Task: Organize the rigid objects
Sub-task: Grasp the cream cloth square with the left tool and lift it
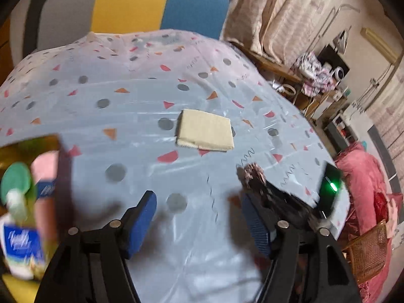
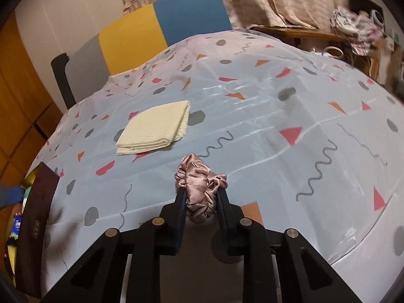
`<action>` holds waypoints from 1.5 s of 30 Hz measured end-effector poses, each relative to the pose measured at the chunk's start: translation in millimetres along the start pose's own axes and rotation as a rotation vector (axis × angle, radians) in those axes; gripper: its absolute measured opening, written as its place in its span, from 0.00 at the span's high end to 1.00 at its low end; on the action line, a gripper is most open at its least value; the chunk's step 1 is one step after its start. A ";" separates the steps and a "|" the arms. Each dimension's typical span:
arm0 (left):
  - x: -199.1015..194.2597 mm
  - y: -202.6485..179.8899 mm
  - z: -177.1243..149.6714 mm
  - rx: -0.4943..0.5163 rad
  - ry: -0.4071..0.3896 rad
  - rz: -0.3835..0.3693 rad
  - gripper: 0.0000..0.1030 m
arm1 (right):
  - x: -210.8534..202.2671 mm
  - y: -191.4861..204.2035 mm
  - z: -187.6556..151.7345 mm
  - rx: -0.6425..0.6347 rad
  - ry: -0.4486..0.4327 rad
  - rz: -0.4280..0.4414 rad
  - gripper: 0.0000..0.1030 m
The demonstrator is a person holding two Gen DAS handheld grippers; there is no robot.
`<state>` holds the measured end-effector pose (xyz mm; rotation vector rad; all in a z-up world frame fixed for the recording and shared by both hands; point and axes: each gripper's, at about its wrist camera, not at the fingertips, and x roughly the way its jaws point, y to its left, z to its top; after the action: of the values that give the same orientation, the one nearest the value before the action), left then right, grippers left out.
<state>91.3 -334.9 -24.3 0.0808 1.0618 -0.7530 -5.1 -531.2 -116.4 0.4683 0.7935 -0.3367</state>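
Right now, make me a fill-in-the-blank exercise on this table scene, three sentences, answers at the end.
1. The right gripper is shut on a pink satin ____.
2. The left gripper has its jaws ____ and holds nothing.
3. The folded cream cloth lies flat on the patterned ____, apart from both grippers.

Missing words: scrunchie; open; tablecloth

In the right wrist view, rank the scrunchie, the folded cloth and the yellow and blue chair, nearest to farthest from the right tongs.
1. Pink scrunchie: gripped in the right tongs.
2. Folded cream cloth: farther out, to the left on the table.
3. Yellow and blue chair: beyond the table's far edge.
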 end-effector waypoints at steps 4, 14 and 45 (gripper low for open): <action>47.5 -12.7 25.6 0.045 0.045 0.051 0.21 | -0.2 -2.9 -1.9 0.006 -0.015 0.010 0.77; 129.2 -9.8 77.9 0.018 0.085 0.064 0.16 | -0.9 -9.6 -5.2 0.036 -0.030 0.042 0.78; 103.5 -16.3 47.4 0.014 -0.045 -0.046 0.92 | 0.3 -14.4 -6.9 0.070 -0.045 0.063 0.79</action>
<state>145.1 -420.2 -79.5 0.0513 1.0185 -0.8005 -15.7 -539.9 -124.8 0.5487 0.7238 -0.3163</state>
